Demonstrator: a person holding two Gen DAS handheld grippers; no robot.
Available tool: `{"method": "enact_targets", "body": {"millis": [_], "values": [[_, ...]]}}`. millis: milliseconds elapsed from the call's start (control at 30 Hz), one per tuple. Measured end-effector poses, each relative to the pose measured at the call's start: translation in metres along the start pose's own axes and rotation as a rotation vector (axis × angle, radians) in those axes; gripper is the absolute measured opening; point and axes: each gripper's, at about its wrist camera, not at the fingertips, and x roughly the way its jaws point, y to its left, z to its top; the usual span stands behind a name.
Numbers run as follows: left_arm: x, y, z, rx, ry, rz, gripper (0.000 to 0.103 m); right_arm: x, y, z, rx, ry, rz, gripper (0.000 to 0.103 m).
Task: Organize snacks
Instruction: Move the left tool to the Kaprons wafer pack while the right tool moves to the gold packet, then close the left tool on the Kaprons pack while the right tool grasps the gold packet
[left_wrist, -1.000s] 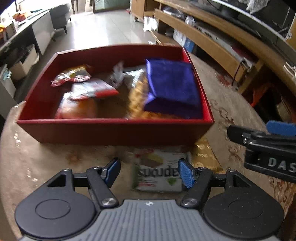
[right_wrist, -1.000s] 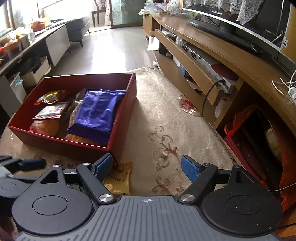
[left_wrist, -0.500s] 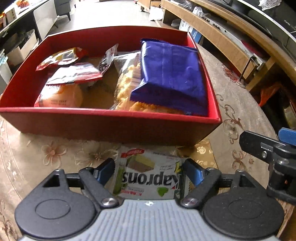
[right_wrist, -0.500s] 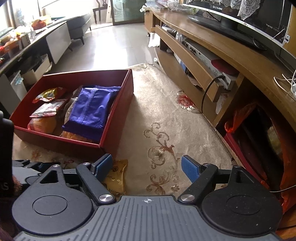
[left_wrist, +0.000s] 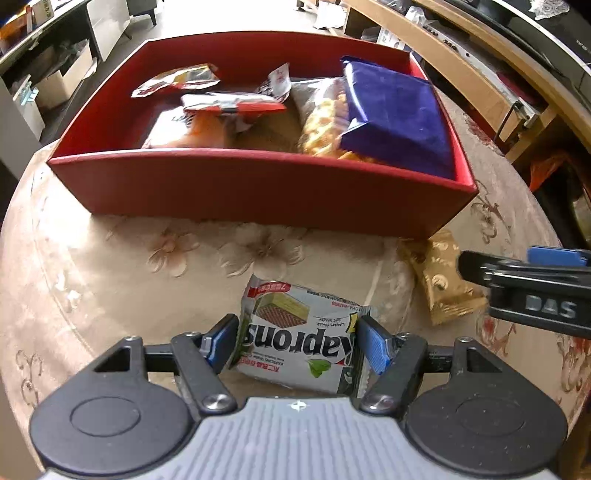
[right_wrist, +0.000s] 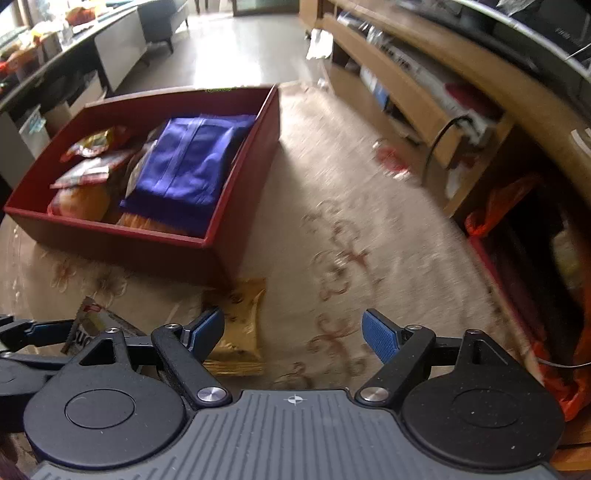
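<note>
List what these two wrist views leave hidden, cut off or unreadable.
- Left wrist view: near edge of the wafer packet is covered by the left gripper, whose jaws are closing; pad contact is unclear.
- Left wrist view: snacks under the blue bag in the red box are hidden; red packet labels are blurred.
- Right wrist view: the gold packet is partly behind a finger of the open right gripper.

Around the floral cloth

The beige floral cloth (right_wrist: 369, 229) covers the desk. Beyond its right edge runs a long wooden shelf unit (right_wrist: 436, 85) with a black cable (right_wrist: 439, 136) hanging off it. An orange plastic bag (right_wrist: 498, 206) lies below that edge. Past the cloth's far side lies pale floor (right_wrist: 236, 48), with grey cabinets (right_wrist: 118, 44) to the left.
</note>
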Motion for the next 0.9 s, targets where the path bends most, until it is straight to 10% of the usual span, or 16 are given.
{"method": "enact_targets", "body": {"millis": [333,500,900], "values": [[0.004,0.008,0.004,-0.007,0.013,-0.018,0.074,0.035,0.034,0.005,-0.048,0.081,0.006,0.081],[0.005,0.009,0.004,-0.009,0.019,-0.013,0.074,0.024,0.034,0.000,-0.074,0.065,0.008,0.050],[-0.006,0.019,-0.008,-0.035,0.023,-0.031,0.075,-0.020,0.031,-0.057,-0.082,0.094,0.047,0.049]]}}
